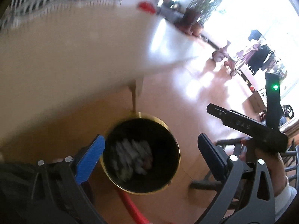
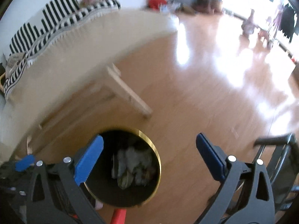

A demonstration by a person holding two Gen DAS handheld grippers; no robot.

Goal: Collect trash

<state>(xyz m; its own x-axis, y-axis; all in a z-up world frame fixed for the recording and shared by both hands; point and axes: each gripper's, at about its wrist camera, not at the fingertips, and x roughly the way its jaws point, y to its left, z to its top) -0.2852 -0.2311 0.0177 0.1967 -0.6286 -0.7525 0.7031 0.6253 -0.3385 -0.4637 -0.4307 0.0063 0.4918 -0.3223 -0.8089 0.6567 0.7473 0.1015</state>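
Trash bins: one, black with a gold rim (image 1: 142, 153), on the floor by the tabletop (image 1: 65, 65) leg
Trash in bin: a blurred heap of crumpled pieces (image 1: 130, 158), too smeared to count
Tongs: two sets, left tongs (image 1: 151, 155) and right tongs (image 2: 149, 158), both over the bin
Tabletops: one
Potted plants: one (image 1: 201, 5), well beyond the bin

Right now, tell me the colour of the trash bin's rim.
Gold, around a black inside; the trash bin rim shows best in the left wrist view.
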